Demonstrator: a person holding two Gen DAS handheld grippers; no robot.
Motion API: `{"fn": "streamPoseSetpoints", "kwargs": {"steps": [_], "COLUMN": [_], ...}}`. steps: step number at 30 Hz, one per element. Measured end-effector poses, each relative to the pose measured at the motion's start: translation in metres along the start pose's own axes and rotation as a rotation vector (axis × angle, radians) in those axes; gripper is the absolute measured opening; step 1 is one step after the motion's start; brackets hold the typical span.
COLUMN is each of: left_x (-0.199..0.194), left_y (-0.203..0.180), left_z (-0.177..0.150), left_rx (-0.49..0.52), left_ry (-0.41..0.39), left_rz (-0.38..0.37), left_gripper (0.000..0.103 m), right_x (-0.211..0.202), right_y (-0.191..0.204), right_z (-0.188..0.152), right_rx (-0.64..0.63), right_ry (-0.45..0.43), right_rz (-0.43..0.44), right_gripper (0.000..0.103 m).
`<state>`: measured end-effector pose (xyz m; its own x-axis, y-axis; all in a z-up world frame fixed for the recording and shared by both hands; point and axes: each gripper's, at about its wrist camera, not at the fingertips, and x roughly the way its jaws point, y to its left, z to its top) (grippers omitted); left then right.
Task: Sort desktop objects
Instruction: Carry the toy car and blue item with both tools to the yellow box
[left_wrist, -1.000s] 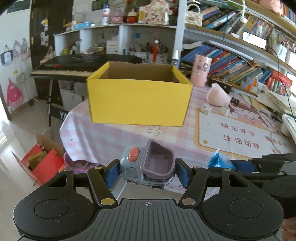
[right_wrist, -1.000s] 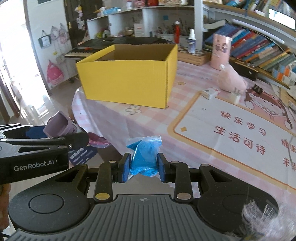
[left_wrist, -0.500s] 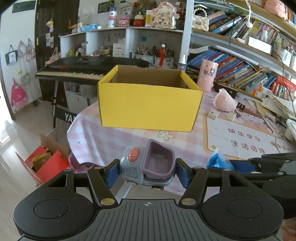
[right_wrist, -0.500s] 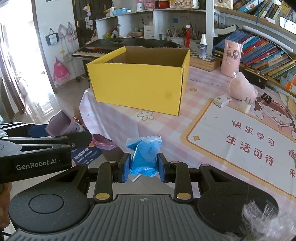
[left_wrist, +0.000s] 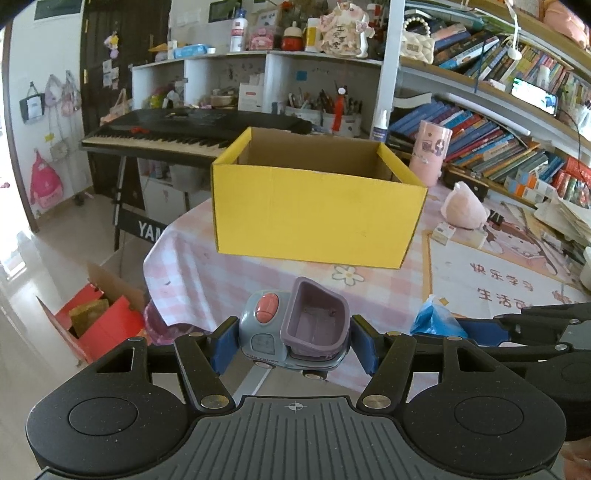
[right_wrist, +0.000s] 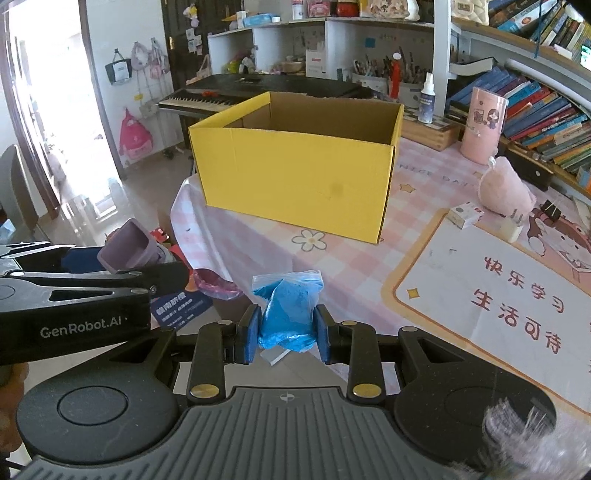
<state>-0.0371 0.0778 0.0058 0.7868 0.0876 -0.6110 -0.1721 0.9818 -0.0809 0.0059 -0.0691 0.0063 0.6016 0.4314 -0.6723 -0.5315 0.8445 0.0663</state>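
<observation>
Item one: toy truck (left_wrist: 293, 332), rigid plastic, likely light; we hold it clamped across its sides in the left tool (left_wrist: 293, 345). Item two: blue bag (right_wrist: 287, 314), soft, slippery, squeezed mid-body in the right tool (right_wrist: 286, 332). Both hang short of the yellow box (left_wrist: 317, 210) on the desk (left_wrist: 192, 273).

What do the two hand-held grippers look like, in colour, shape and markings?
Each hand-held gripper, left and right, is matte black with a ribbed grey base, two round discs, brass-coloured pivot screws and blue pads. The left one's side reads "GenRobot.AI" in white.
</observation>
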Motion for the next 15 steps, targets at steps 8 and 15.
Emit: {"fn": "streamPoseSetpoints", "kwargs": {"steps": [8,15], "left_x": [0.004,0.011], "left_y": [0.005,0.005], "left_z": [0.021,0.054], "left_rx": [-0.023,-0.030], "left_ry": [-0.067,-0.185], "left_rz": [0.047,0.120], "left_gripper": [0.063,0.063], "right_x": [0.007,0.009], "right_y": [-0.003,-0.016], "right_z": [0.017,0.058], "right_rx": [-0.011,-0.004], "right_ry": [-0.058,-0.195], "right_rz": [0.014,0.024], "right_gripper": [0.028,0.028]}}
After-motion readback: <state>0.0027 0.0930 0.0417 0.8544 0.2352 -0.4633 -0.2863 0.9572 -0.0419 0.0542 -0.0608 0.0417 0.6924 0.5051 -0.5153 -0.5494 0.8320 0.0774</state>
